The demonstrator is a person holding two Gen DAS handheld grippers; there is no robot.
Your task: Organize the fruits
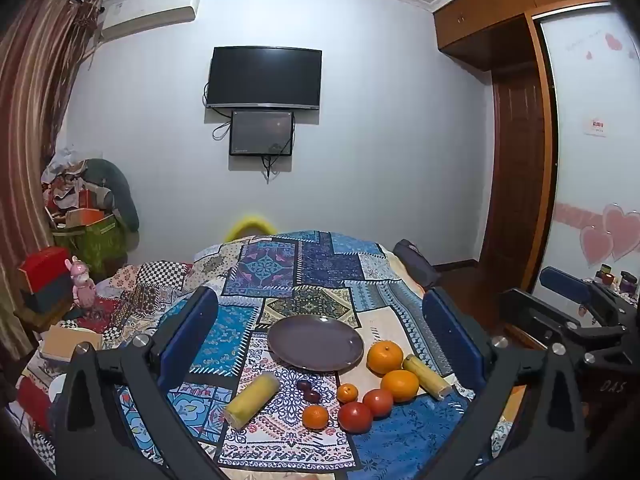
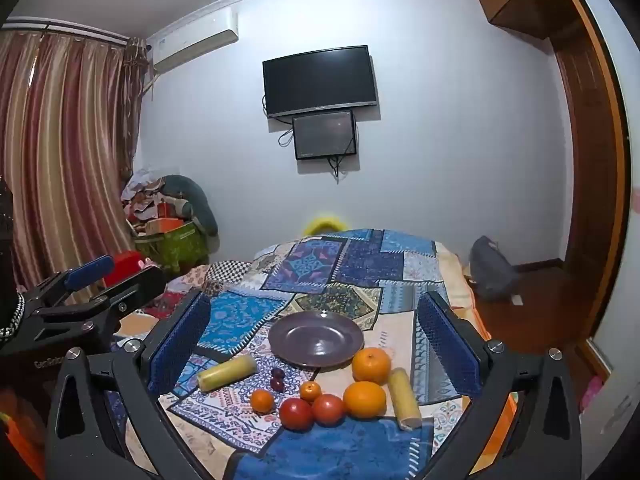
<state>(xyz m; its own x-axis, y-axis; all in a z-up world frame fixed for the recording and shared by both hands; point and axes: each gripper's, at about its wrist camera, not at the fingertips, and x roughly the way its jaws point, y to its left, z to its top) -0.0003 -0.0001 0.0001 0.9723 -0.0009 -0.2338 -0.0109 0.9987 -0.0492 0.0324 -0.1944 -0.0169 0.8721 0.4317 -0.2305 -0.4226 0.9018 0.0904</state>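
An empty purple plate lies on a patchwork cloth. In front of it lie two large oranges, two small mandarins, two red tomatoes, two dark plums and two corn pieces. My left gripper is open and empty, held above the fruits. My right gripper is open and empty beside it, also above the fruits. Each gripper shows at the edge of the other's view.
The patchwork cloth covers a bed. Boxes and a pink toy crowd the left side. A grey bag sits on the floor at right, by a wooden wardrobe. A TV hangs on the far wall.
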